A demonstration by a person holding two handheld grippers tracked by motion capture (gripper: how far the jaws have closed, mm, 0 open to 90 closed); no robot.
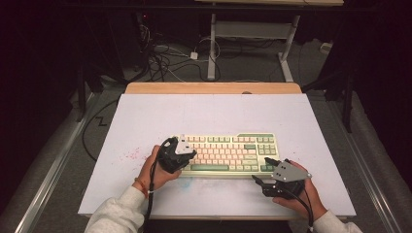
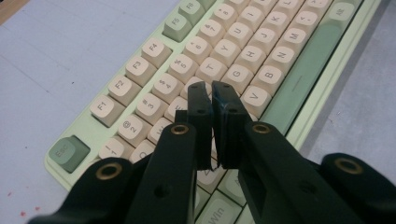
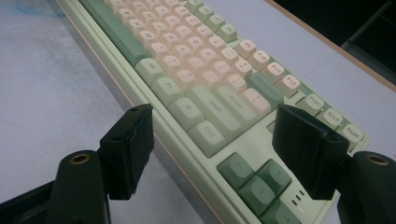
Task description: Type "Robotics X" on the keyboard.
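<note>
Black right claw [image 1: 262, 180], jaws wide apart and holding nothing, hovers at the keyboard's [image 1: 228, 153] five o'clock corner. Farther in, at its nine o'clock end, the left claw [image 2: 212, 88] has its jaws together, tips poised over the letter keys [image 2: 233, 49]. The keyboard lies mid-bench [image 1: 145, 121]. Risk: blunt paired tips could press two keys together or slide the board.

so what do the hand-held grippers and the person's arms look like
Both hand-held grippers, left and right, are black with two blocky jaws, brass-ringed holes and a grey three-cornered plate on top. A black cable trails from each. The sleeves are pale grey, with an orange band on the left wrist.
</note>
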